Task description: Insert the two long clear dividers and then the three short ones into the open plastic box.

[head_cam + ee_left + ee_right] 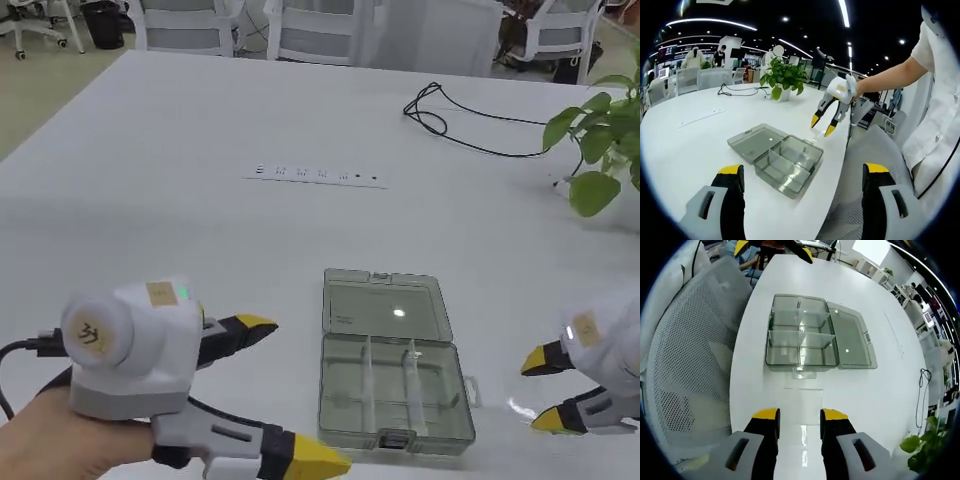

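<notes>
While flanking the plastic box (345, 385) at the table's (200, 200) near edge, hover with jaws parted: left gripper (300, 393), right gripper (535, 394).

Box (395, 385): translucent smoky grey plastic, glossy. Lid (385, 305): same plastic, carries bright spot of reflected ceiling light. Dividers (800, 332) inside box: clear plastic, shiny edges. Table (200, 130): white, smooth, satin sheen with faint reflections. Left gripper (295, 393), right gripper (538, 393): matt white plastic shells, black jaws, smooth yellow tips. Chair (695, 340): white open-weave mesh. Cable (450, 125): black, matt. Plant (600, 150): green leaves, slightly waxy.
</notes>
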Available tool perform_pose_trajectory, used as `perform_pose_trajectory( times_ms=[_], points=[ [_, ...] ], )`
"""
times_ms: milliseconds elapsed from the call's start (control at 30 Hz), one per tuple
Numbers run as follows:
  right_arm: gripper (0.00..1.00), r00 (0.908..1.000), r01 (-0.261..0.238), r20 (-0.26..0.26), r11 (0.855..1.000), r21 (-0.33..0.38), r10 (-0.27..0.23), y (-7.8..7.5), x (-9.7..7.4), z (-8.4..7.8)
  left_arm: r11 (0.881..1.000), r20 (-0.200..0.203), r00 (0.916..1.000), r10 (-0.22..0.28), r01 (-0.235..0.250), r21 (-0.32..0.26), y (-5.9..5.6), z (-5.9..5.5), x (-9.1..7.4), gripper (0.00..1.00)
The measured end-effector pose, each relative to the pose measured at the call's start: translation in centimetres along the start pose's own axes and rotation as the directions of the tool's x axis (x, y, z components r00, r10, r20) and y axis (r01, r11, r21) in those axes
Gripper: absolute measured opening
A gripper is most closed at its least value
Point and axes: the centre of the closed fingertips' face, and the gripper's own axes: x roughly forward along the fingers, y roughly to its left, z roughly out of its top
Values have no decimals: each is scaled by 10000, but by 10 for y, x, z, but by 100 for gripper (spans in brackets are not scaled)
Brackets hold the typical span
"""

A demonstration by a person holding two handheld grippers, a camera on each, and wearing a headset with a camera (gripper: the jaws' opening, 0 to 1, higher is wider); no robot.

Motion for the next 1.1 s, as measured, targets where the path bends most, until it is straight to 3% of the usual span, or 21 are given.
perform_pose_trajectory(
  times_ms=[400,767,867,967,1033,1100],
  points=[
    [33,9956,862,411,9945,-596,-839,-2,-36,41,9992,331,9991,-271,281,-287,-6,16,11,100],
    [33,9868,1503,746,9841,-949,-1436,-3,-57,75,9893,1035,9938,-414,553,-1351,-13,36,20,99],
    [33,9848,1615,807,9820,-975,-1540,-3,-61,82,9816,1196,9918,-455,666,-1788,-15,40,22,95],
    [33,9823,1743,874,9795,-1013,-1657,-1,-66,90,9627,1569,9862,-534,926,-2542,-19,48,25,92],
    [33,9813,1785,909,9790,-982,-1698,0,-68,94,9572,1709,9838,-551,1007,-2715,-21,51,26,89],
    [33,9802,1839,927,9780,-981,-1750,2,-70,97,9441,1833,9810,-639,1189,-3074,-23,54,28,85]
  ],
)
